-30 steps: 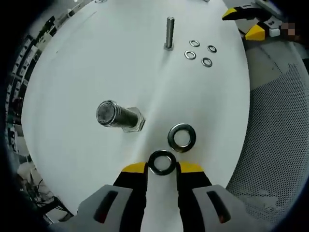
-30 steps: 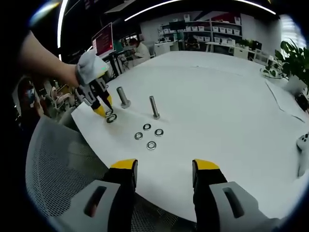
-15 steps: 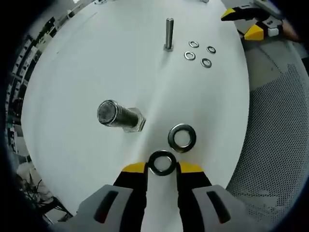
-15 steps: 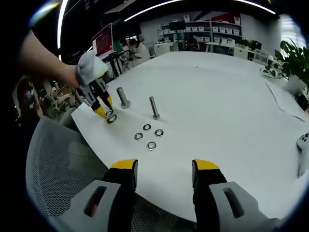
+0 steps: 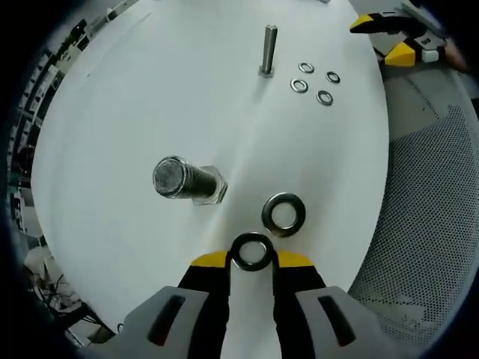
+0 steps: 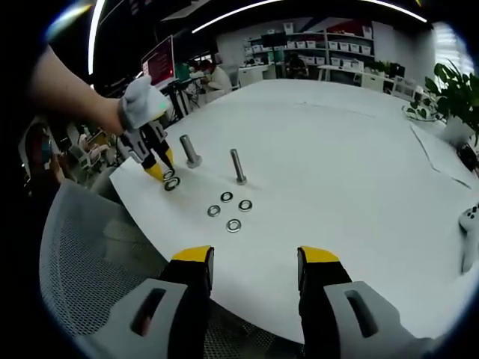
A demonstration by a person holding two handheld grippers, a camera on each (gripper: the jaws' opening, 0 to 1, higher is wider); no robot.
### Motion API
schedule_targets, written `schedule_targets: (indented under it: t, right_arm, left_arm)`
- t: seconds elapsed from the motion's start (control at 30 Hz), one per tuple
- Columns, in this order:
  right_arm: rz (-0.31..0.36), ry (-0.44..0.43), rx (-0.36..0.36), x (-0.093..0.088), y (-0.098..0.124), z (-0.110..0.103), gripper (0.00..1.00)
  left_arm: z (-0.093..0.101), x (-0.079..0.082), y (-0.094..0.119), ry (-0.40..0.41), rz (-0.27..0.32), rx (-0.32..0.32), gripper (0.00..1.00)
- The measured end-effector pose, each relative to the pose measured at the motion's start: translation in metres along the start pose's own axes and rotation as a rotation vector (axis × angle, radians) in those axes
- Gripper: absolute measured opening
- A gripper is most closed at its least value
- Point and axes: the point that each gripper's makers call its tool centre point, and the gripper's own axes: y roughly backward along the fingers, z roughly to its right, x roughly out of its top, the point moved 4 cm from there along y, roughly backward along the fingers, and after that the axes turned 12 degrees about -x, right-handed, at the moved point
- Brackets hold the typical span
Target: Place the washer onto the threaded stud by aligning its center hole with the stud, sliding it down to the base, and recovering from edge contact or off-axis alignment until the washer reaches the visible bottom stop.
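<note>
White and broad, the bench [image 5: 135, 97] runs under both of my cameras, with an office of shelves and desks behind it in the right gripper view and a potted plant [image 6: 453, 93] at the far edge. My left claw [image 5: 252, 259] holds a dark washer [image 5: 251, 251] pinched by its rim between the yellow-tipped jaws, low over the near edge of the bench. Just beyond it a second, lighter washer [image 5: 284, 213] lies flat on the surface, close to the gripped one; I cannot tell whether the two touch. To the left of that stands the thick threaded stud [image 5: 179, 179] on its hex base, its flat top turned towards the lens, apart from the gripped washer. Further off a thin stud [image 5: 268, 49] stands upright, and four small washers [image 5: 316, 78] lie in a loose cluster just beside it. My right claw [image 6: 251, 265] hangs with its jaws wide apart and nothing between them, near the bench edge and above a grey mesh chair back [image 6: 105, 254]. From that side I see the left claw [image 6: 159, 170] at the far corner of the bench, its tips down by the two large washers, with the thick stud [image 6: 189, 150] just behind them.
</note>
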Motion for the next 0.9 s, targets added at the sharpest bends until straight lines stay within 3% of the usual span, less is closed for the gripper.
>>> schedule_targets:
  t: [0.47, 0.9]
  right_arm:
    - [0.001, -0.004, 0.002, 0.0, 0.0, -0.001, 0.47]
    - [0.001, -0.002, 0.003, -0.001, 0.0, -0.001, 0.47]
  left_arm:
    - [0.004, -0.002, 0.004, -0.022, 0.012, 0.005, 0.18]
    - [-0.003, 0.005, 0.038, -0.038, 0.063, 0.023, 0.18]
